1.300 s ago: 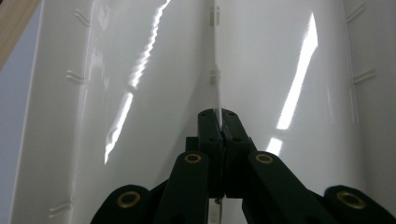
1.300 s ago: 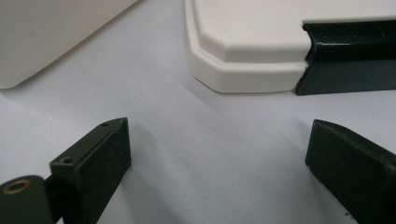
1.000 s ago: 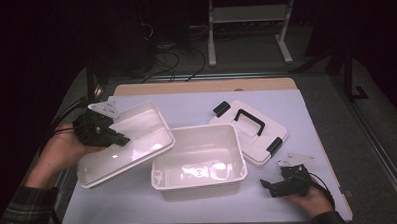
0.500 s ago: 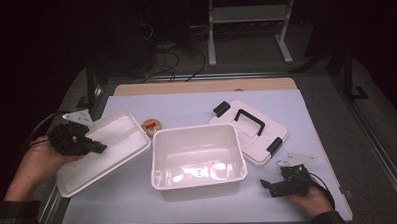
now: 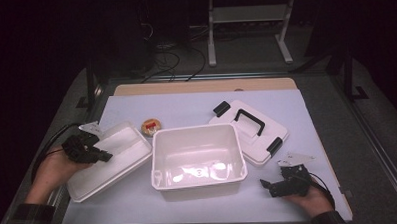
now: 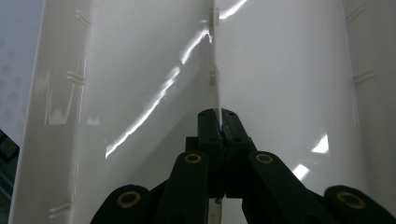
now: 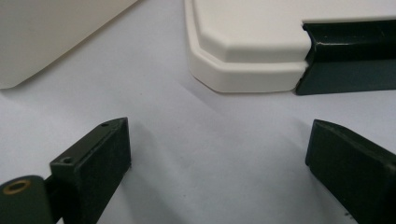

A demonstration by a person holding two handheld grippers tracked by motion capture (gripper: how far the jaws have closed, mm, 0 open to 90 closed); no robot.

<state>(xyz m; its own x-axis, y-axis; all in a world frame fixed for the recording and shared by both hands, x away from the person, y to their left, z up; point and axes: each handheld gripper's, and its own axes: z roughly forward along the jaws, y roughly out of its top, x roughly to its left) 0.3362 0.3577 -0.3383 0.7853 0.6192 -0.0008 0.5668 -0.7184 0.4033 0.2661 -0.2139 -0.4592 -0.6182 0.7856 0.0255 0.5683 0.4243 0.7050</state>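
Overhead, a pale sheet [image 5: 186, 110] covers the table in a dark room. Left gripper [image 5: 100, 156] pinches the white tray's [image 5: 113, 160] divider, left of the tub [image 5: 195, 159]. Right gripper [image 5: 266, 185] rests spread.

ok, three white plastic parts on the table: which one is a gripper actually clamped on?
The shallow white tray at far left: the left gripper is shut on its thin centre rib. The deep bin and the black-handled lid lie free; the right gripper is open.
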